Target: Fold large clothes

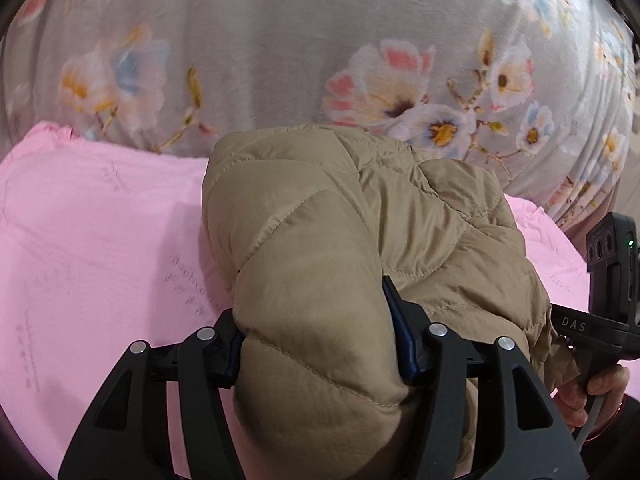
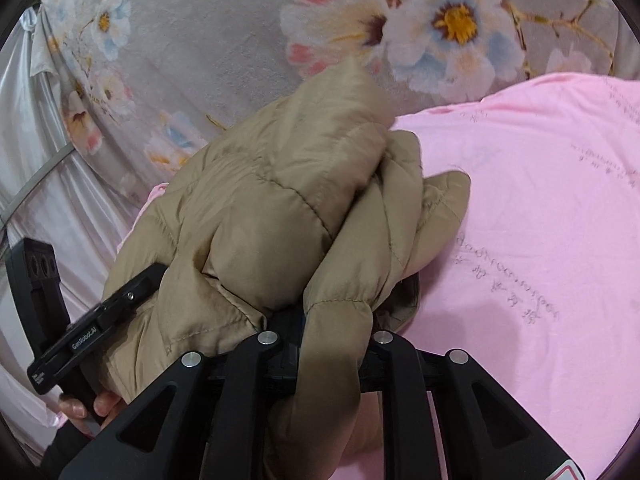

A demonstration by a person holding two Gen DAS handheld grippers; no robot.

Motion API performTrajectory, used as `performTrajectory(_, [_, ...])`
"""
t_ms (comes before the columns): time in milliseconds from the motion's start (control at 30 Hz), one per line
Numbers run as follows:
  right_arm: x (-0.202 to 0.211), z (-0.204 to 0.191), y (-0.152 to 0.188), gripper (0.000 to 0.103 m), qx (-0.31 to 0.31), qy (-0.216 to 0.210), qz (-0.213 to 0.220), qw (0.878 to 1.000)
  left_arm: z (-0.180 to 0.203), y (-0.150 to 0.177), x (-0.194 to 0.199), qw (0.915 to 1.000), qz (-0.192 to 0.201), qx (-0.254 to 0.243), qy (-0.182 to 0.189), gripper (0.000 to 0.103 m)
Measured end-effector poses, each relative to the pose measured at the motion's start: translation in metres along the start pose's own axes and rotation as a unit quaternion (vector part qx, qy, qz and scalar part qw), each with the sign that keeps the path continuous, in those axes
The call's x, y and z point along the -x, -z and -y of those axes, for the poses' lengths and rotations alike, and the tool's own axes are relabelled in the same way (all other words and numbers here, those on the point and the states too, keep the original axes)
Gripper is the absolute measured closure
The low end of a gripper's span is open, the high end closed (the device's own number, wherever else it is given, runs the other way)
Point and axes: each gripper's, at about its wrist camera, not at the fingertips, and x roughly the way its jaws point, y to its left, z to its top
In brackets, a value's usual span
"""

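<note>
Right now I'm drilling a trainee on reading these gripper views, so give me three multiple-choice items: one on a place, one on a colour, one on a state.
1. Where does the pink sheet lie?
A. on top of the jacket
B. under the jacket, over the floral cover
C. hanging from a rail

2. What colour is the quilted jacket?
A. navy
B. tan
C. red

3. How does the left gripper stand?
A. shut on a thick fold of jacket
B. open above the sheet
C. holding the floral cover

Answers: 1 B, pink spreads beneath the jacket with floral print beyond it. 2 B, tan shows in both views. 3 A, the fabric bulges between its fingers; the right gripper likewise pinches jacket.
</note>
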Motion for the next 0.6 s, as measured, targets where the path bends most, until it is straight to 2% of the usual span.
performTrajectory(133, [-0.013,0.004,-0.002,0.076,-0.016,-0.006,-0.006,1.0,-0.024,0.01,0.0,0.9984,-0.01,0.055,0.002,0.038])
performTrajectory(233, [-0.005,0.004,-0.003,0.069,-0.019,-0.009,-0.012,1.0,-0.037,0.011,0.009,0.996,-0.021,0.087,-0.002,0.032])
performTrajectory(267, [0.002,0.006,-0.002,0.066,-0.021,-0.006,-0.007,1.0,-0.038,0.011,0.015,0.996,-0.02,0.087,-0.012,0.029])
performTrajectory(333, [0.026,0.011,0.002,0.049,-0.027,0.013,0.021,0.999,-0.038,0.009,0.035,0.9961,-0.012,0.078,-0.039,0.022])
performTrajectory(367, [0.037,0.015,0.004,0.046,-0.032,0.021,0.029,0.999,-0.038,0.009,0.046,0.9961,-0.009,0.074,-0.046,0.016])
performTrajectory(467, [0.066,0.012,0.008,0.046,-0.034,0.029,0.032,0.999,-0.028,0.019,0.081,0.9971,-0.015,0.052,-0.053,0.014])
performTrajectory(600, [0.077,-0.024,0.018,0.046,0.028,0.022,0.027,0.999,-0.01,0.048,0.093,0.9958,-0.055,0.026,-0.068,0.014])
